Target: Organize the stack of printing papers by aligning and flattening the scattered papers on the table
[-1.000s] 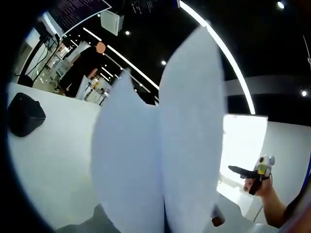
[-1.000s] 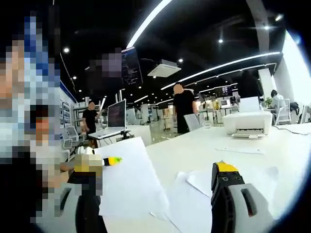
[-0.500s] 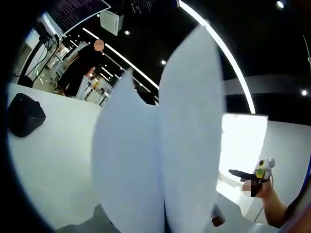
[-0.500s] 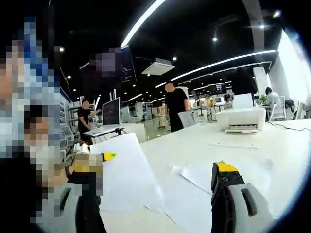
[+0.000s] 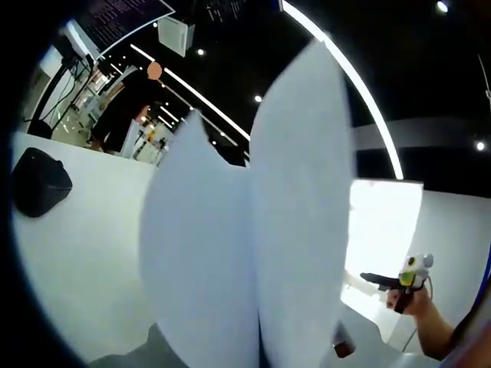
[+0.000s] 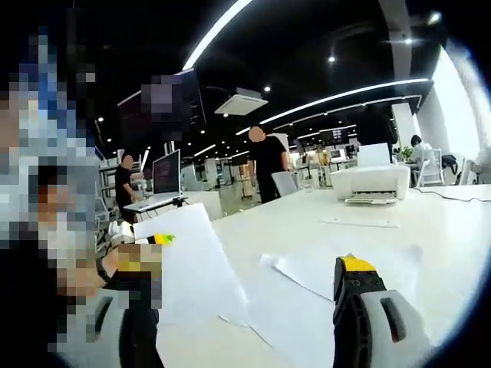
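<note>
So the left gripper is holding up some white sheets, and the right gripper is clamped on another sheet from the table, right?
Not quite. The right gripper holds nothing: in the right gripper view its jaws stand apart above the loose papers on the table. The left gripper does hold up white sheets.

A large open-plan office with a dark ceiling (image 6: pixel 307 38) crossed by long white light strips (image 6: pixel 211 34) and small round spotlights (image 6: pixel 331 58). A square ceiling air unit (image 6: pixel 239 101) hangs near a dark overhead screen (image 6: pixel 165 103). On the far right of the long white table (image 6: pixel 291 222) sits a white printer (image 6: pixel 370 182). Farther back on the left a monitor (image 6: pixel 166 173) stands on a desk, with people standing among chairs and bright windows (image 6: pixel 460 100) at the right.
</note>
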`<state>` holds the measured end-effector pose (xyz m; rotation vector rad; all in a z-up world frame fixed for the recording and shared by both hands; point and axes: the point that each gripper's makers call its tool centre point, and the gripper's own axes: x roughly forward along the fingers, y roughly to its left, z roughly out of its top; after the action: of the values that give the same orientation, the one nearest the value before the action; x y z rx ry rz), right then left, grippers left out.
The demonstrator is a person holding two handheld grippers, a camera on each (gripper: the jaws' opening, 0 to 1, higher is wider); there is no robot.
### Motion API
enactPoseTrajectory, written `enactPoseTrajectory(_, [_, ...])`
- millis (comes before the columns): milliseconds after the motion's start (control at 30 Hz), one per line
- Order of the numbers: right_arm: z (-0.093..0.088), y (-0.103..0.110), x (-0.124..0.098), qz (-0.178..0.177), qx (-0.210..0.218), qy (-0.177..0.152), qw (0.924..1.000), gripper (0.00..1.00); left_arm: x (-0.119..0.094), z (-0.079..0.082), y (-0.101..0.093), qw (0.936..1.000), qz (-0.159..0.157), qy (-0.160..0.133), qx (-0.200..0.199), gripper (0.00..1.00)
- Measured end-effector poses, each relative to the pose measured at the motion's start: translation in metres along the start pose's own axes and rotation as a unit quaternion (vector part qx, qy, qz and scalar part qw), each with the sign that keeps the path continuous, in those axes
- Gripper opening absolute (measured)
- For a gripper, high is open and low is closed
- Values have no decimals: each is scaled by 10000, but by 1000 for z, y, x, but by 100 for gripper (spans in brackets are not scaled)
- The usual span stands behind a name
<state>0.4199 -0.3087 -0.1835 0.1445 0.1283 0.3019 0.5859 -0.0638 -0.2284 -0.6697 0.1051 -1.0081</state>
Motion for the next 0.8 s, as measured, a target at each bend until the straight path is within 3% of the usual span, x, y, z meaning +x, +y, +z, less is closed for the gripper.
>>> enactPoseTrajectory(233, [-5,2,-1,89,224,-52,9997,90,0,0,1,10000,13,5,17,6])
enactPoseTrajectory(800, [-11,1,-3,65,236,34,9997,89,0,1,2,10000,3,3,-48,6])
